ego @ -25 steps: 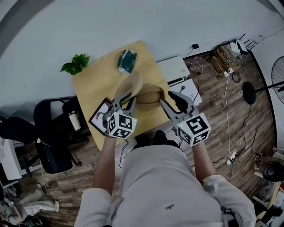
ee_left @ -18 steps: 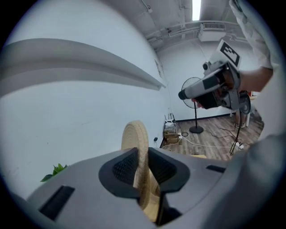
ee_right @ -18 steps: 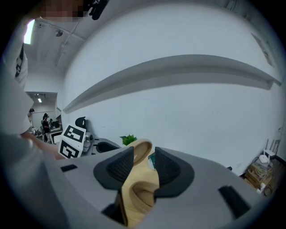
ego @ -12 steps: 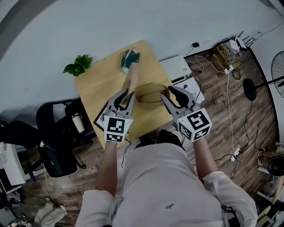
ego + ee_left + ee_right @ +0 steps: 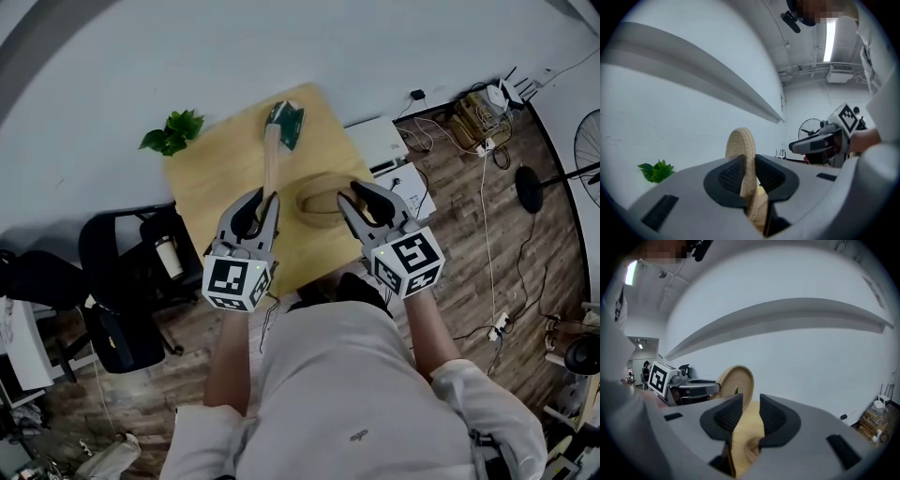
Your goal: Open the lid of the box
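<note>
- Grip at the left gripper (image 5: 749,174): pinches the woven lid (image 5: 740,143) by its lower edge, pads (image 5: 731,174) pressed on both faces, jaws set narrow.
- Holds that lid upright on edge, with the round disc standing above the jaws in the left gripper view.
- Reads, in the head view, as a thin tan strip running from the left jaws toward the green packet (image 5: 285,123) at the table's far end.
- Lies uncovered on the wooden table (image 5: 211,183), speaking of the box (image 5: 323,200): low, oval and woven, near the edge closest to the person, between the two grippers and just right of the lid.
- Has just been closing, at the right gripper (image 5: 750,417); stands with a slim gap between the pads, pressed on nothing.
- Frames bare tabletop in that gap, plus a curve of the box's rim low down; cannot tell whether a jaw touches the rim.
- Hovers at the box's right-hand edge in the head view, pointing away from the person.
- Catches the lid's coiled face beyond the right jaws, to their left, in the right gripper view.
- Finds a leafy plant (image 5: 172,132) beyond the table's far left corner.
- Puts a black chair (image 5: 117,281) left of the table and a white flat unit (image 5: 373,142) on the plank floor to its right.
</note>
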Available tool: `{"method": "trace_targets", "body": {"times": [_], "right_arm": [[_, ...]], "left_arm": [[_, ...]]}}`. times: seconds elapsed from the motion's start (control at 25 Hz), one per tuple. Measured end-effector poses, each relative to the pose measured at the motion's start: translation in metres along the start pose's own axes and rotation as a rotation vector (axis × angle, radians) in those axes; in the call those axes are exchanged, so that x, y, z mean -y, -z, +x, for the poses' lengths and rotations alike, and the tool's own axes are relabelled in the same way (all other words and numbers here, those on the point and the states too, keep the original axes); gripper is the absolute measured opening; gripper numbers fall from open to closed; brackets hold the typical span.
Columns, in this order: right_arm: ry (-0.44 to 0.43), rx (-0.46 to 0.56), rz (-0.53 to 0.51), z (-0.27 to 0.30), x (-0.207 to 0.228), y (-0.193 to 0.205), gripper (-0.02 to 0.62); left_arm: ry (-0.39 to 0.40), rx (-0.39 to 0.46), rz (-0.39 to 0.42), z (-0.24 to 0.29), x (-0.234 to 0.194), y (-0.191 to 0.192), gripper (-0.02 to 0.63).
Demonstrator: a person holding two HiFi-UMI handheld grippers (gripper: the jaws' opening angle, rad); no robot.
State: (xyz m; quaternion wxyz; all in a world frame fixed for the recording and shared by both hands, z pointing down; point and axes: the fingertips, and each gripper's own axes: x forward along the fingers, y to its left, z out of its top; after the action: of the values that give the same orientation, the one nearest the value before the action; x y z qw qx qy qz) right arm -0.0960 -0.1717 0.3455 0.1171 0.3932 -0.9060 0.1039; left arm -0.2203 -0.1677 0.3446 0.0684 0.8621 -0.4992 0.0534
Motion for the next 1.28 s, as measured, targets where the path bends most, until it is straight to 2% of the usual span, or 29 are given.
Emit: {"method": "trace_targets", "body": {"times": [0.2,0.48,0.72,0.88,1.12,1.28], "right_arm": [[-0.008,-0.004,0.005,0.005,-0.005,0.004,0.084],[-0.011,-0.01,0.045,0.004,-0.003,0.011,0.048],[-0.011,-0.011,0.049,0.004,-0.001,0.015,0.023],[-0.044,-0.019,0.023,0.007,-0.008,0.017,0.0],[-0.089,-0.024,-0.003,0.013,-0.017,0.019,0.0],[-0.086,-0.029,-0.039,0.016,-0.02,0.019,0.0]], "left_arm": [[-0.027,0.02,-0.017,-0.011,-0.002,0.0,0.071],[-0.039,0.019,-0.092,-0.018,0.001,0.005,0.071],[-0.041,0.02,-0.092,-0.017,0.002,0.005,0.071],[-0.043,0.012,-0.093,-0.016,0.001,0.006,0.071],[-0.044,0.004,-0.098,-0.015,0.001,0.009,0.071],[-0.043,0.003,-0.093,-0.015,-0.001,0.009,0.071]]}}
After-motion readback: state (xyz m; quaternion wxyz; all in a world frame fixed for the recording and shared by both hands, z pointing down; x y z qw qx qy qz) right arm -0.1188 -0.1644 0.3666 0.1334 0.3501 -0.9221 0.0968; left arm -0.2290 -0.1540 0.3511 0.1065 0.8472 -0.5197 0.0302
